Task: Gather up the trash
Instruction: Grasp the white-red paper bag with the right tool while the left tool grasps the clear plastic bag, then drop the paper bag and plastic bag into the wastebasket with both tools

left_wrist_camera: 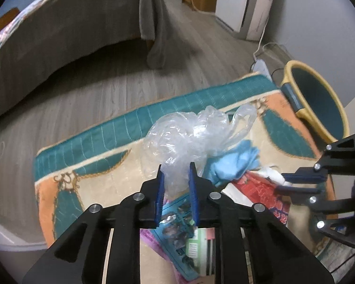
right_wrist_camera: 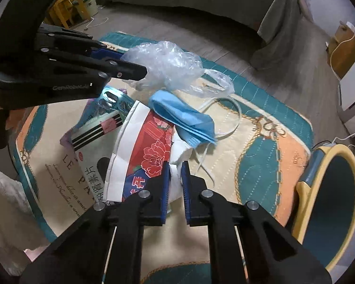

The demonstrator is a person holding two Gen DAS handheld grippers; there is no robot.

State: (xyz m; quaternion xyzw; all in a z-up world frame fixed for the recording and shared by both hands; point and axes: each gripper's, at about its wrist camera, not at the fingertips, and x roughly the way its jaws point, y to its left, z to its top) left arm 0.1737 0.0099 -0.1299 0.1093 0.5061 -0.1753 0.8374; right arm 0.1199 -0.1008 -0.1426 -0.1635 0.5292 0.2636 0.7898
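My left gripper [left_wrist_camera: 176, 166] is shut on a crumpled clear plastic bag [left_wrist_camera: 189, 137], held above the rug; it also shows in the right wrist view [right_wrist_camera: 168, 64], with the left gripper [right_wrist_camera: 139, 71] at upper left. My right gripper [right_wrist_camera: 176, 165] is shut on the white edge of a flattened red flowered paper cup [right_wrist_camera: 151, 149]; in the left wrist view the right gripper [left_wrist_camera: 281, 183] is at the right. A blue face mask [right_wrist_camera: 184, 120] lies on the cup, also seen in the left wrist view [left_wrist_camera: 234, 161]. Printed paper packaging [right_wrist_camera: 97, 132] lies left of the cup.
A teal bin with a yellow rim [right_wrist_camera: 329, 203] lies at the rug's right edge, also in the left wrist view [left_wrist_camera: 317, 99]. The patterned rug [right_wrist_camera: 267, 142] lies on grey wood floor. A bed with a grey cover [left_wrist_camera: 59, 35] stands behind. A white cabinet [left_wrist_camera: 243, 4] and cables are by the wall.
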